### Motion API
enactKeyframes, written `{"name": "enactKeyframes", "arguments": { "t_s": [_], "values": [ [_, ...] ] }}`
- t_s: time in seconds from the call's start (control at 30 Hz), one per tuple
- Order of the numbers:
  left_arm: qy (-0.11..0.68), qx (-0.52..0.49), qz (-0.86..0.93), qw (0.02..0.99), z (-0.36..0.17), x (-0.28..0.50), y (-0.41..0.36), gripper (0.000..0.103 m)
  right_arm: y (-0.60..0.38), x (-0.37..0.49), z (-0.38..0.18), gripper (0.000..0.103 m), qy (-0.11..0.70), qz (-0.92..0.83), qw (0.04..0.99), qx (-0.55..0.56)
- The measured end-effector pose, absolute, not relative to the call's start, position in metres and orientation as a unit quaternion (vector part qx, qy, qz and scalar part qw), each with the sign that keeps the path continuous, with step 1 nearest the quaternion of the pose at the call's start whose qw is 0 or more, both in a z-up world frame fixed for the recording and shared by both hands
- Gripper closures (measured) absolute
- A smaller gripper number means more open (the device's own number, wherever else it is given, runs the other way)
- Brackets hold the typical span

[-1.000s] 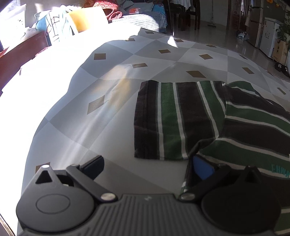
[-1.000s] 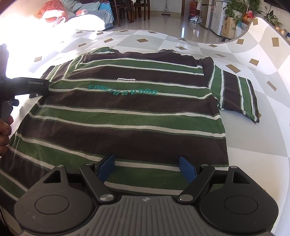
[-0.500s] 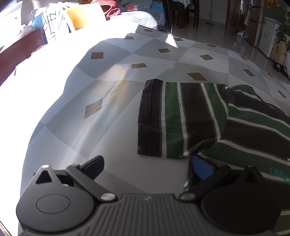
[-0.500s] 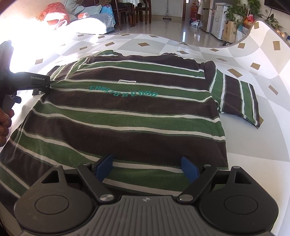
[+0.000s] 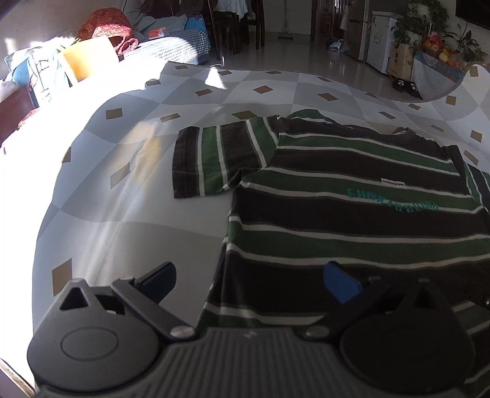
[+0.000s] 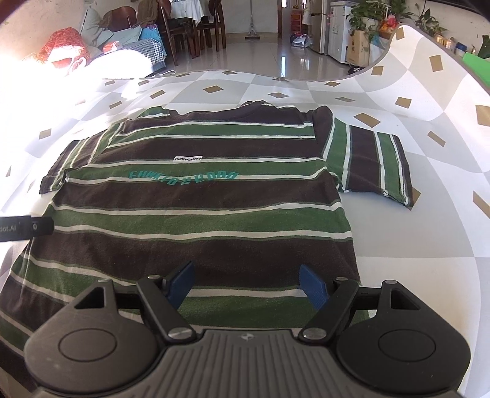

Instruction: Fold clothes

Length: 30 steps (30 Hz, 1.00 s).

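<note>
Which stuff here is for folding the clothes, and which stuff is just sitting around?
For the job:
striped T-shirt
left gripper, open
right gripper, open
checked tablecloth under the shirt

Just lying about:
red knitted cloth
yellow cushion
dining chairs
potted plants

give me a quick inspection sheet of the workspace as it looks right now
surface: checked grey and white cloth with tan diamonds, strong sun glare on the left side
job's things: green and brown striped t-shirt lying flat, front up, both sleeves spread out, not yet folded
clutter: nothing seen on the cloth besides the shirt
grippers: left gripper open, over the shirt's left side edge near the hem; right gripper open, over the shirt's lower part; neither holds fabric
cables: white cord on the floor beyond the far edge
surroundings: sofa with piled fabrics, dining chairs, potted plants, slippers on a shiny tiled floor
</note>
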State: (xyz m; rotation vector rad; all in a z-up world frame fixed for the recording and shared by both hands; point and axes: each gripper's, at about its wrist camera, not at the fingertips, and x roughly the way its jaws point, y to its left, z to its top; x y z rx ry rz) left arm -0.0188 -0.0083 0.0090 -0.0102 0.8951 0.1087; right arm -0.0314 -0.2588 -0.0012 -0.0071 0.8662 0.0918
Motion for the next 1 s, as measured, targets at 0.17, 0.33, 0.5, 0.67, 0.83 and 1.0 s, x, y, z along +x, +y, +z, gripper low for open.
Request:
{"name": "enactKeyframes", "arguments": {
  "t_s": [0.17, 0.33, 0.5, 0.67, 0.83, 1.0],
  "values": [
    [0.439, 0.012, 0.026, 0.898, 0.005, -0.039, -0.023, 0.000, -0.264, -0.028, 0.000, 0.028, 0.413, 0.039, 0.910, 0.009],
    [0.454, 0.014, 0.014, 0.891, -0.003, -0.050, -0.027, 0.000, -0.262, -0.024, -0.002, 0.028, 0.404, 0.039, 0.914, 0.005],
    [0.463, 0.011, 0.011, 0.886, -0.011, -0.057, -0.026, 0.000, -0.255, -0.015, -0.012, 0.028, 0.411, 0.039, 0.910, -0.028],
    [0.470, -0.010, 0.010, 0.882, -0.013, -0.063, -0.018, 0.000, -0.261, -0.007, -0.019, 0.028, 0.404, 0.018, 0.914, -0.030],
    [0.471, -0.009, 0.010, 0.882, -0.012, -0.070, -0.014, 0.000, -0.270, 0.001, -0.020, 0.028, 0.403, -0.015, 0.915, -0.017],
    [0.473, -0.012, 0.011, 0.881, -0.012, -0.077, -0.010, 0.000, -0.274, 0.007, -0.020, 0.026, 0.404, -0.031, 0.914, -0.011]
  ]
}}
